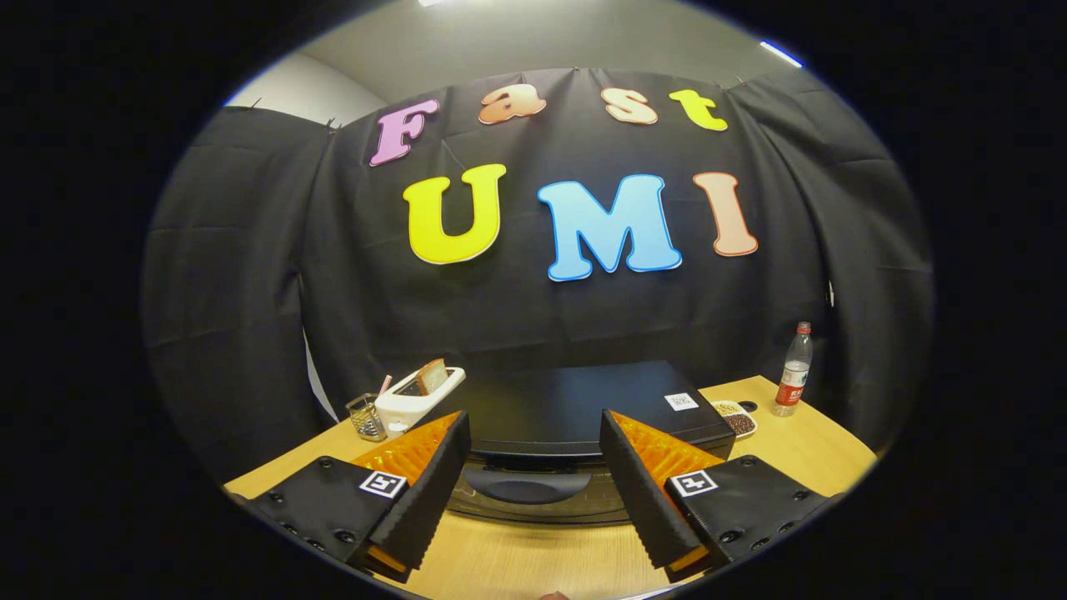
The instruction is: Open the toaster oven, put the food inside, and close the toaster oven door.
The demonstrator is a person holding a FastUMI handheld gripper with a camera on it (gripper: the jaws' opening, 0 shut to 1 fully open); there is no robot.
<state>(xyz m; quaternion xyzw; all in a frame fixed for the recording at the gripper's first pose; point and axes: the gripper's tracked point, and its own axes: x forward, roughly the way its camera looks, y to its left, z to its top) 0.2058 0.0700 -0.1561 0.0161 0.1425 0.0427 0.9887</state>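
A black toaster oven [575, 408] sits on the wooden table [817, 454], just ahead of my fingers. Its door is closed, and the curved door handle [525, 485] lies between my two fingertips, slightly beyond them. My gripper [533, 433] is open, fingers spread wide, holding nothing. The left finger [433, 479] and the right finger [638, 475] frame the oven's front. I cannot make out which item is the food for the oven.
Left of the oven stands a white toaster [417, 398] with a slice of bread [431, 375] in its slot, and a small metal grater [365, 417] beside it. To the right are a small dish of beans [738, 418] and a plastic bottle [793, 371].
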